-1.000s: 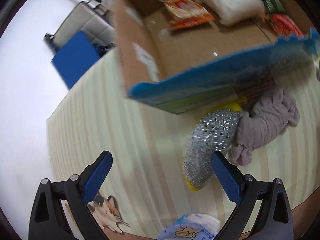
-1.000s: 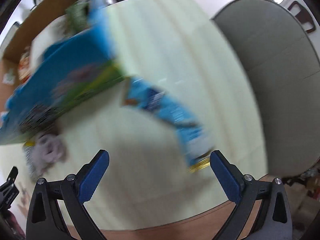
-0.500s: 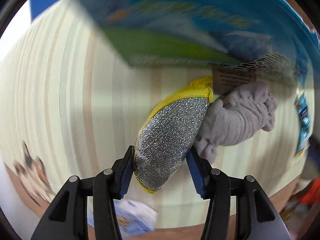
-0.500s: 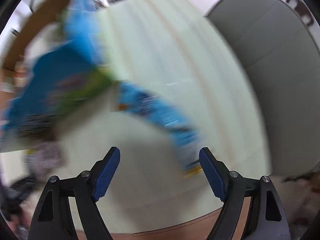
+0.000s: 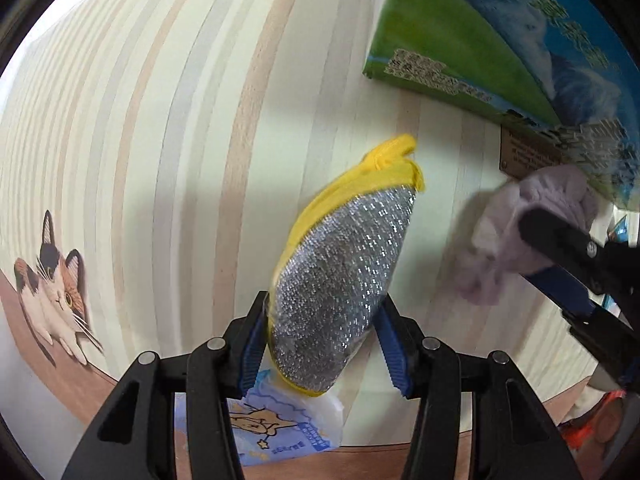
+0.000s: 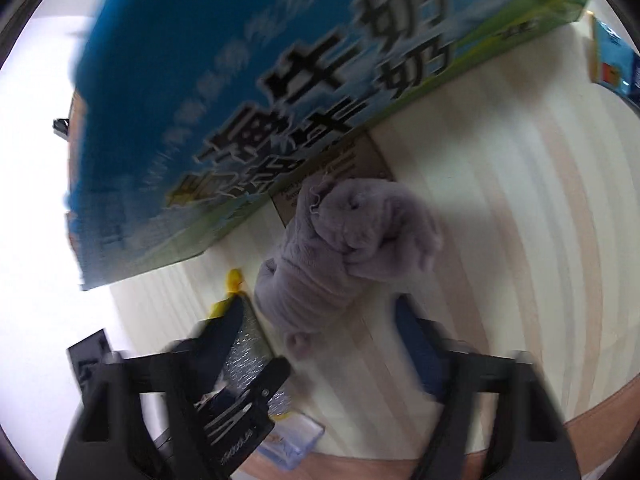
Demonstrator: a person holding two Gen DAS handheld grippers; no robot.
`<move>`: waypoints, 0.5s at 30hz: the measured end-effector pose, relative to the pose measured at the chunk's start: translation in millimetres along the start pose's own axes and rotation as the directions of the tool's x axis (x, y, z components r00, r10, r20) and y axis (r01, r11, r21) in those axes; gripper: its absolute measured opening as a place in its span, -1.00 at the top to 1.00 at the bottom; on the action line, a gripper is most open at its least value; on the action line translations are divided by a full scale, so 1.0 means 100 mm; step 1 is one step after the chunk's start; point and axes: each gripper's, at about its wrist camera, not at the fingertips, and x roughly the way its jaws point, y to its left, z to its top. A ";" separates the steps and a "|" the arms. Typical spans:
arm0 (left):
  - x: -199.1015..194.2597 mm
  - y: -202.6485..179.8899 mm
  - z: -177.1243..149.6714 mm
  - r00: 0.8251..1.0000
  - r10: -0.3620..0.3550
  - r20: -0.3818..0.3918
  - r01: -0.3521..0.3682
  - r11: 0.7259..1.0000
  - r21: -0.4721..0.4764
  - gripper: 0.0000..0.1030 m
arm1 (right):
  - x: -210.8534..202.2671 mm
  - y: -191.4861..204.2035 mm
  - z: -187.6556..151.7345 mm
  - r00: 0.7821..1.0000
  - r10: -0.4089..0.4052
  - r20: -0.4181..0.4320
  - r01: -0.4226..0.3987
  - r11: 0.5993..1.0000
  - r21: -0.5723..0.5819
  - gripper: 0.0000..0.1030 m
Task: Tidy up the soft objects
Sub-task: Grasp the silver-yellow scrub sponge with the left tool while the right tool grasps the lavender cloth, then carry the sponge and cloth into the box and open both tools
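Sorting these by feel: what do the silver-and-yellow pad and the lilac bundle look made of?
Silver-and-yellow pad: likely metallic-thread scouring mesh, since it glitters, with a matte yellow fabric backing and hem. Lilac bundle: probably plush fleece cloth, going by its fuzzy, matte, crumpled folds.

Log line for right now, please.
left gripper: shut on scrub pad | right gripper: closing around purple cloth | box: behind

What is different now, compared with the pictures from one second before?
The left tool came down and closed on the silver and yellow scrubbing pad, which it now pinches. The right tool swung over from the blue packet to the crumpled lilac cloth; its jaws are closing around the cloth, and contact is blurred. The pad, cloth and blue and green carton kept their places on the striped table.
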 end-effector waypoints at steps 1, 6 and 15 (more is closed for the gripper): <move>-0.01 -0.02 0.00 1.000 0.000 -0.001 0.000 1.000 0.009 0.06 | -0.01 0.02 -0.02 1.000 -0.023 -0.014 0.023 1.000 -0.020 0.18; -0.02 -0.06 -0.12 0.998 -0.056 -0.020 0.056 0.998 0.030 0.06 | -0.26 -0.01 -0.17 0.983 -0.179 -0.044 0.166 0.963 -0.214 0.19; 0.15 -0.05 -0.32 0.979 -0.192 -0.065 0.190 0.981 -0.037 0.04 | -0.35 -0.24 -0.38 0.906 -0.413 -0.098 0.338 0.841 -0.422 0.15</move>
